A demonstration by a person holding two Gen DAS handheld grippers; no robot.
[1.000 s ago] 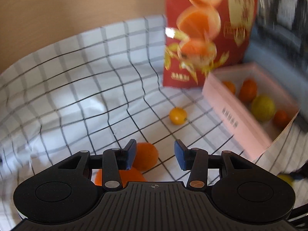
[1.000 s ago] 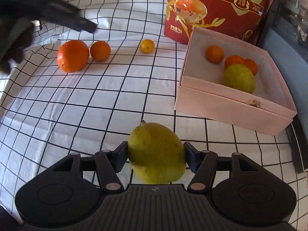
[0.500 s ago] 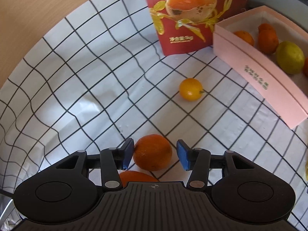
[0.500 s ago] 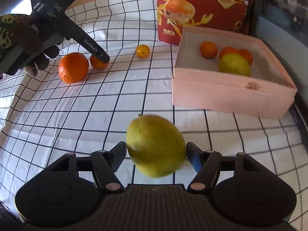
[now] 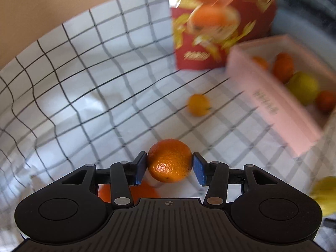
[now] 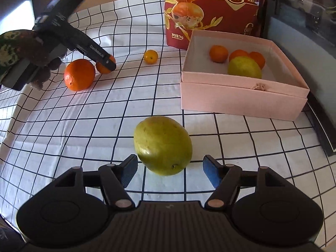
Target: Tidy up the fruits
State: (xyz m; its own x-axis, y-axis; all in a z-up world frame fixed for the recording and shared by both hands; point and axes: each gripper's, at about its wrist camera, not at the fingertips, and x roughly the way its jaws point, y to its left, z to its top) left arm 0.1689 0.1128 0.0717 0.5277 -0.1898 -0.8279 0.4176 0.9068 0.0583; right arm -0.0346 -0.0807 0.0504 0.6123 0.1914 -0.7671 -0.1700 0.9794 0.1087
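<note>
My left gripper [image 5: 169, 166] is shut on a small orange mandarin [image 5: 169, 160] and holds it just above the checked cloth; it shows in the right wrist view [image 6: 106, 64] too. A big orange [image 6: 79, 75] sits beside it, partly hidden under my left gripper [image 5: 145, 190]. My right gripper [image 6: 170, 168] is open, its pads apart from a yellow-green pear [image 6: 162, 145] that rests on the cloth between them. A small yellow kumquat [image 6: 150, 56] lies further back. The pink box [image 6: 241, 100] at the right holds three mandarins and one pear [image 6: 244, 68].
A red snack bag [image 6: 212, 10] stands behind the box. A dark appliance [image 6: 302, 21] fills the right edge. The white checked cloth [image 6: 63, 126] covers the table, with a wooden surface beyond its far edge.
My left gripper closed on the small mandarin and lifted it slightly. My right gripper opened and drew back; the pear now rests on the cloth.
</note>
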